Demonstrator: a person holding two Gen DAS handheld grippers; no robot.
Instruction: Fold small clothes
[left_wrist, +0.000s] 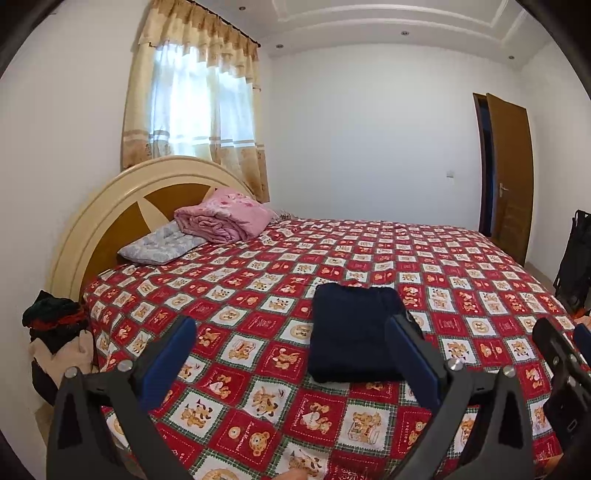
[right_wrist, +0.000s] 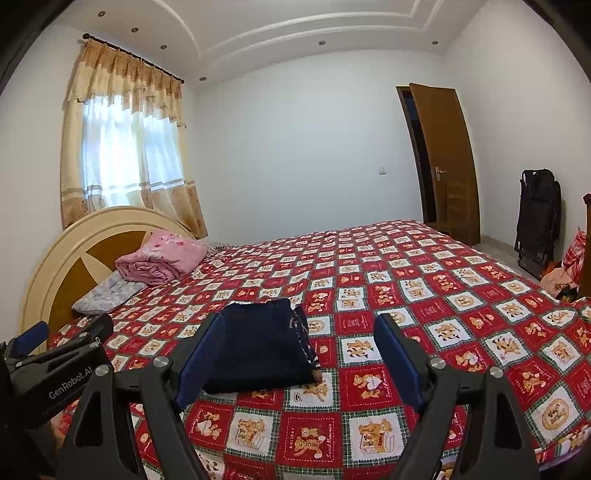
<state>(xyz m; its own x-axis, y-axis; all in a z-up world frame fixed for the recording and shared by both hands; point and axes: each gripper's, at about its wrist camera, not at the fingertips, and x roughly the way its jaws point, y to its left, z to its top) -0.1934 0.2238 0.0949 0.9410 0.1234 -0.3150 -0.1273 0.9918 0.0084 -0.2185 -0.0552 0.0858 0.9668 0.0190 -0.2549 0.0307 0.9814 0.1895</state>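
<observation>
Both hand-held grippers, left (left_wrist: 291, 354) and right (right_wrist: 301, 354), hover spread over the folded navy garment (left_wrist: 354, 332); a careless snag could undo its folds.

Folded navy garment (right_wrist: 258, 347) on the bedspread (right_wrist: 424, 295); right gripper (right_wrist: 301, 354) wide apart, above it

Matt navy cloth garment (left_wrist: 354, 332) lies on printed cotton-look bedspread (left_wrist: 258, 295); headboard (left_wrist: 110, 221) is glossy wood.
</observation>
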